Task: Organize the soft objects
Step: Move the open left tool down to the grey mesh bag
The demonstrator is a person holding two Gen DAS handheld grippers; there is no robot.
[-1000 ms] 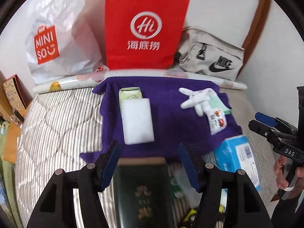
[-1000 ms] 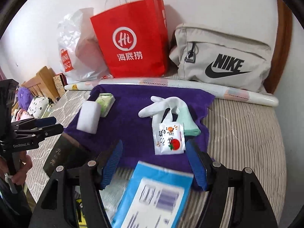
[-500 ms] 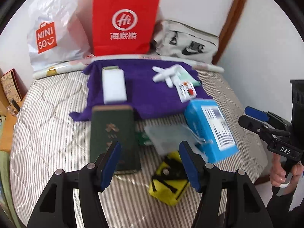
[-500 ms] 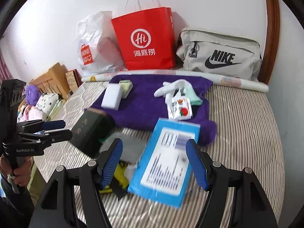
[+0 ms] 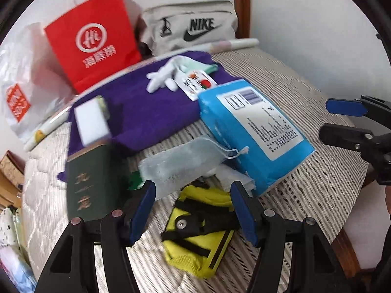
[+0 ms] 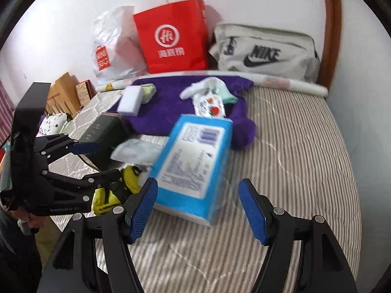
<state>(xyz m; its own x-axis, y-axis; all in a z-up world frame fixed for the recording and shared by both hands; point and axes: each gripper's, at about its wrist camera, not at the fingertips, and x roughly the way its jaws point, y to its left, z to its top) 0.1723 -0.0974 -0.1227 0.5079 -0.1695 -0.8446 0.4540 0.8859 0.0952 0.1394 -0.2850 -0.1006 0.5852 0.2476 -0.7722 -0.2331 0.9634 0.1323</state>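
Note:
A purple towel [image 5: 151, 112] lies on the striped bed with a white sponge [image 5: 91, 124], white gloves [image 5: 163, 78] and a small snack packet [image 5: 198, 84] on it. A blue tissue pack [image 5: 254, 134] leans over a grey drawstring pouch [image 5: 180, 163]. A yellow pouch with black straps [image 5: 198, 229] lies just in front of my open, empty left gripper [image 5: 193, 210]. My right gripper [image 6: 198, 210] is open and empty, just before the blue tissue pack [image 6: 195, 166]. The towel [image 6: 166, 112] also shows in the right wrist view.
A dark green box [image 5: 88, 183] stands left of the grey pouch. A red paper bag [image 5: 92, 39], a white Miniso bag [image 5: 19, 97] and a grey Nike bag [image 5: 193, 31] stand along the wall. Wooden boxes [image 6: 66, 92] sit beyond the bed's left edge.
Both grippers have pulled back from the purple towel toward the near side of the bed and then closed in low on the yellow pouch and blue pack. Both stayed open.

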